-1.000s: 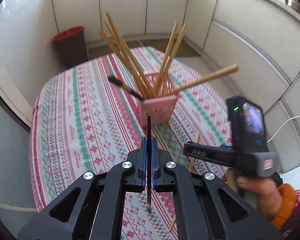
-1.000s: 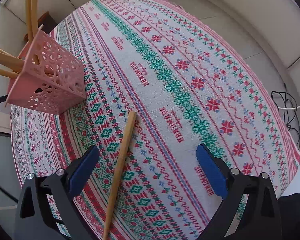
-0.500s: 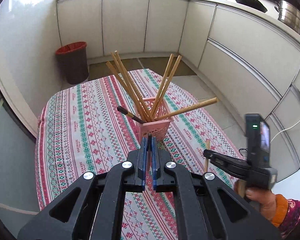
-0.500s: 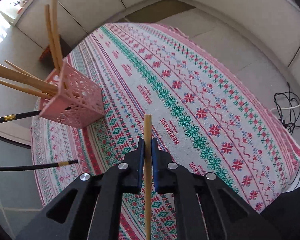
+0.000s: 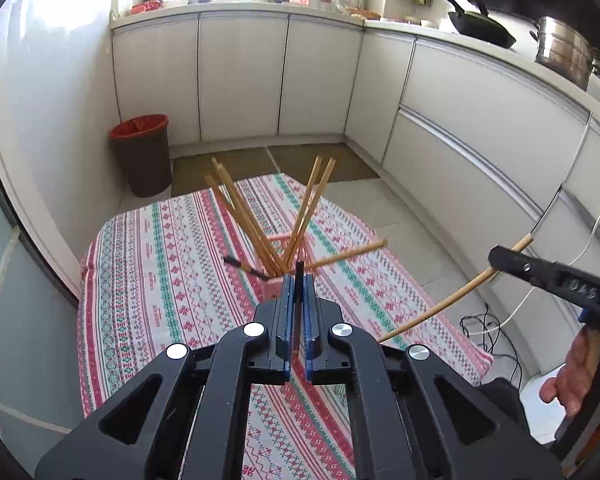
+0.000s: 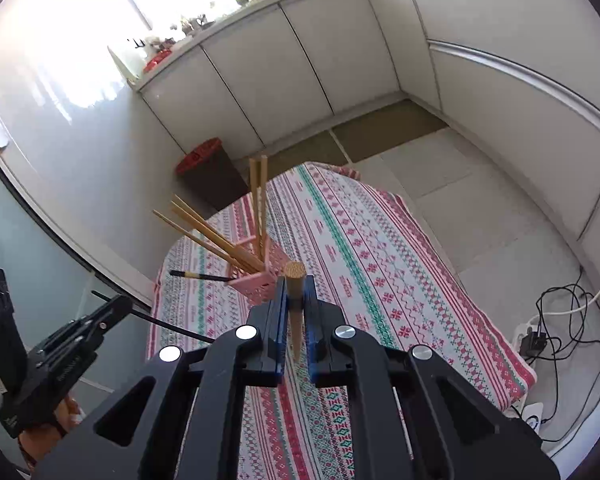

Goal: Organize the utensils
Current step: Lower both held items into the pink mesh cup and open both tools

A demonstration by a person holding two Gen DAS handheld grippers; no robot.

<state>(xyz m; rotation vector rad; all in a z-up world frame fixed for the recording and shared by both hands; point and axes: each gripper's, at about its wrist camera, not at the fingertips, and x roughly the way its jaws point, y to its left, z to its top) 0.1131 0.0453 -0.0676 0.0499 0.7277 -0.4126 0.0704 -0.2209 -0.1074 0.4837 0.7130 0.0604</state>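
A small table is wearing a striped, cross-stitch-patterned tablecloth [image 5: 172, 280] in red, green and white, standing on a pale tiled floor [image 6: 480, 184]. White base cabinets [image 5: 240, 80] are wrapping the room from 10 to 3 o'clock, their countertop [image 5: 236, 6] carrying jars and dishes under a bright window, with a wok [image 5: 480, 28] and a steel pot [image 5: 564, 52] sitting at 2 o'clock. A red-lined bin [image 5: 144, 152] is standing at 11 o'clock beyond the table.

The pink basket [image 6: 256, 280] is sitting mid-table, bristling with wooden chopsticks [image 5: 244, 216] and one black one.

The left gripper [image 5: 298, 300] is pinching a black chopstick [image 5: 299, 276] between its blue pads. The right gripper [image 6: 296, 304] is clamping a wooden chopstick [image 6: 295, 292], end-on to its camera, above the cloth.
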